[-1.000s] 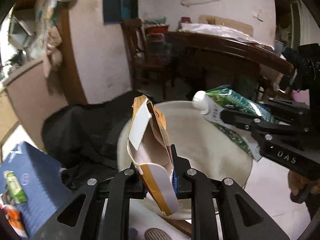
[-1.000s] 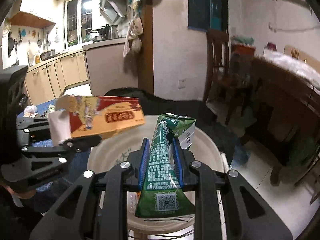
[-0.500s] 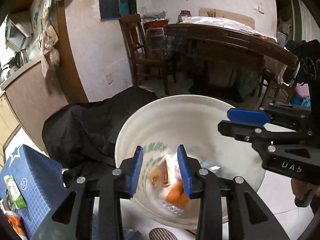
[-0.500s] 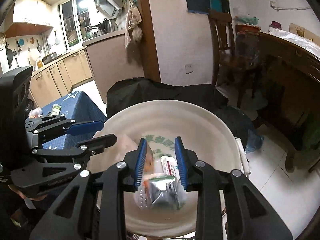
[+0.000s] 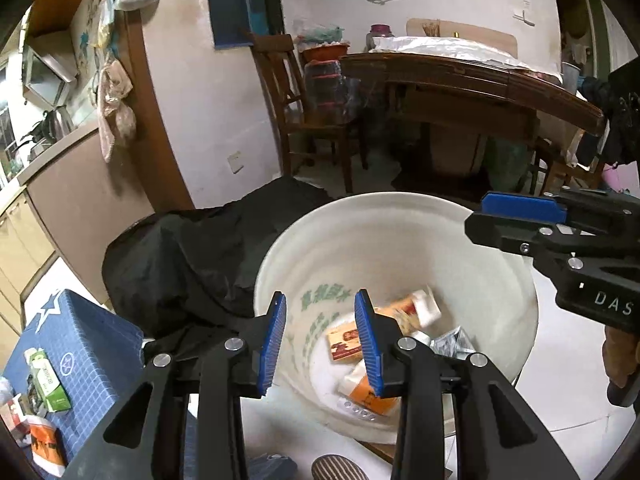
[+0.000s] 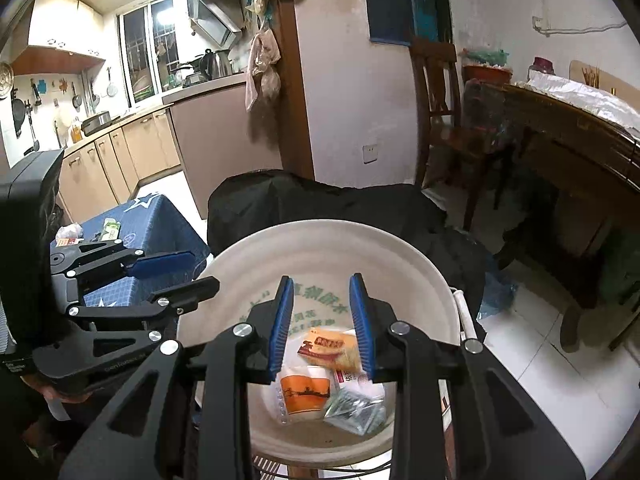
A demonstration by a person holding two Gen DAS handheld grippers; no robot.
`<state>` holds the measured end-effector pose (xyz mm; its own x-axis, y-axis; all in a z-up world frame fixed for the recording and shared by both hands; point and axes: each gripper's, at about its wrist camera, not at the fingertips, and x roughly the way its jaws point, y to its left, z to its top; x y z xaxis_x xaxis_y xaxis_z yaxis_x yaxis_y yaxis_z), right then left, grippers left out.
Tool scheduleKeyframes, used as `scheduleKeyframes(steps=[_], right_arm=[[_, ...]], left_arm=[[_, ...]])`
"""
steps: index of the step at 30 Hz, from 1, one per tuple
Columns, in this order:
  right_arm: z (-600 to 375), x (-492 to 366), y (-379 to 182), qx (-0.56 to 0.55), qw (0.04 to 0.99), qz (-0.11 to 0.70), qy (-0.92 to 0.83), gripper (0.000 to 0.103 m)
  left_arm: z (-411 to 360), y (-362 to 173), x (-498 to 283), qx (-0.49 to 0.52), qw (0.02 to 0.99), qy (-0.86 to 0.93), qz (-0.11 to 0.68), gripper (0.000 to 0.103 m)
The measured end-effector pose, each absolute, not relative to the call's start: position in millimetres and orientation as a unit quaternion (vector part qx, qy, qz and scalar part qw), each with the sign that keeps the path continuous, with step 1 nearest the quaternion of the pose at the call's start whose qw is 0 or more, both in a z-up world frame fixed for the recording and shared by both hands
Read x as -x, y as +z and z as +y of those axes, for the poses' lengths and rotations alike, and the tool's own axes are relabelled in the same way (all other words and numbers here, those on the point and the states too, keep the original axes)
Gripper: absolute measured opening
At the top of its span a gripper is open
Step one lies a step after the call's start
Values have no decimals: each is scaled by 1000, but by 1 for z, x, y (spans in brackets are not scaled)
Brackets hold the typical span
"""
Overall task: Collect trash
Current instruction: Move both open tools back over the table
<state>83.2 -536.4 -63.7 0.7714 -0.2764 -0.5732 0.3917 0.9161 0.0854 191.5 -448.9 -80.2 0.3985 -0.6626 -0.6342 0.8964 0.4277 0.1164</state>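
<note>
Both our grippers, left (image 5: 320, 336) and right (image 6: 322, 320), have just opened their fingers, nothing between them; beyond the fingers, orange-and-white cartons (image 6: 306, 394) and a silver-green pouch (image 6: 354, 404) lie in the white bucket (image 6: 320, 236).

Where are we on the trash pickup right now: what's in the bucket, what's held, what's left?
Done: several cartons and wrappers, including an orange box and a red-and-yellow carton, lie at the bottom of the white bucket. In hand: nothing; the left gripper and right gripper hang over the bucket with open, empty jaws. Left: a green carton and other litter on the blue table.
</note>
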Motion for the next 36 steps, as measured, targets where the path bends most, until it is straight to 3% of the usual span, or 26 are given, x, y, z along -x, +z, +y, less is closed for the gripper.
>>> scheduleKeyframes(steps=[10, 26, 29, 32, 36], right_arm=[[-494, -102, -51, -67, 948, 278, -142, 28], [-319, -214, -80, 7, 944, 325, 61, 28], [-289, -234, -88, 9, 937, 337, 91, 28], [-267, -251, -95, -3, 930, 350, 114, 28], [-246, -273, -100, -14, 926, 357, 121, 49]], left_arm=[[-389, -69, -209, -213, 839, -430, 258, 38], [-129, -97, -277, -122, 911, -217, 330, 45], [-78, -99, -286, -96, 919, -172, 342, 48], [-29, -98, -300, -78, 927, -128, 343, 61], [10, -95, -315, -72, 932, -110, 337, 71]])
